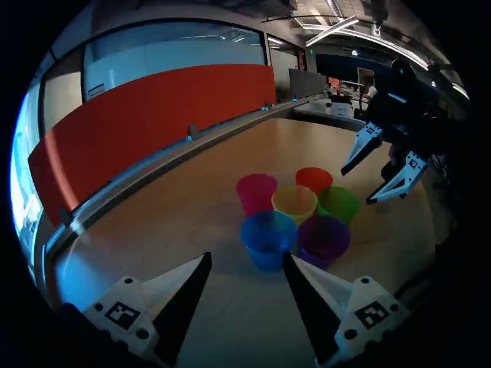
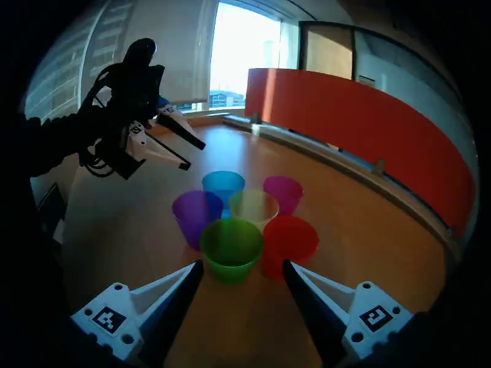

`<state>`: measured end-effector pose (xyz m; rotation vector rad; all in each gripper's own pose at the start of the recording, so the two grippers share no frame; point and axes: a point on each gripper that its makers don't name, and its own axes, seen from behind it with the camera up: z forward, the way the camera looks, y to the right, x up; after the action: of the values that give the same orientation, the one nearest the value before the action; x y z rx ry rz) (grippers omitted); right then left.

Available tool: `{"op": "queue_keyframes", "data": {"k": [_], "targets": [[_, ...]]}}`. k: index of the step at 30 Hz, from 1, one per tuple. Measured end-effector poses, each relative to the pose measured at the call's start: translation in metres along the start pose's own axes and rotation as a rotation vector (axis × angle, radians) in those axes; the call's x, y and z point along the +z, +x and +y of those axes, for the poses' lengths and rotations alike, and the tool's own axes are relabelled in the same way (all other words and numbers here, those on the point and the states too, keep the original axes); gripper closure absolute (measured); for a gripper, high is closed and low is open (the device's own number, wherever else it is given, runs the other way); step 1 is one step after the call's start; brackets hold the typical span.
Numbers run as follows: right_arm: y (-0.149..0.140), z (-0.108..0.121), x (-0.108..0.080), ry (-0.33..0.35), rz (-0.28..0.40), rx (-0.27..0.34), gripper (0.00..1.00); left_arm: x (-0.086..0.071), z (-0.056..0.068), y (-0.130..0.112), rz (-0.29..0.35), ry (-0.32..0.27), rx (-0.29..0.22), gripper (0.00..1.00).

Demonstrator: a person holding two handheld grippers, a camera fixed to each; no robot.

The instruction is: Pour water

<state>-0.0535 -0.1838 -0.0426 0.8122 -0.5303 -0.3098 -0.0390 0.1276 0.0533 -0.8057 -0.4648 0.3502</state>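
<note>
We counted six translucent tapered plastic cups [image 1: 294, 202], one each pink, red, yellow, green, blue and purple, tightly clustered on the smooth wooden table [image 1: 202, 202], while our left gripper [image 1: 247, 257] and right gripper [image 2: 242, 264] both gaped, holding nothing

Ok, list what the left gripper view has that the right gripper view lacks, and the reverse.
Left gripper view: ceiling light strips and the right claw, open, hanging beyond the six coloured cups. Right gripper view: a bright window and the left claw, open, held above the far side of the cluster. Shared: those cups, the red partition and the wooden table.
</note>
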Motion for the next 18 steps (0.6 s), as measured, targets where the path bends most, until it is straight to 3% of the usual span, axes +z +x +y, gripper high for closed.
{"op": "queue_keyframes", "data": {"k": [18], "targets": [[-0.008, -0.007, 0.023, 0.034, -0.031, -0.001, 0.01, 0.003, -0.006, -0.006, -0.018, 0.012, 0.017, 0.15]]}}
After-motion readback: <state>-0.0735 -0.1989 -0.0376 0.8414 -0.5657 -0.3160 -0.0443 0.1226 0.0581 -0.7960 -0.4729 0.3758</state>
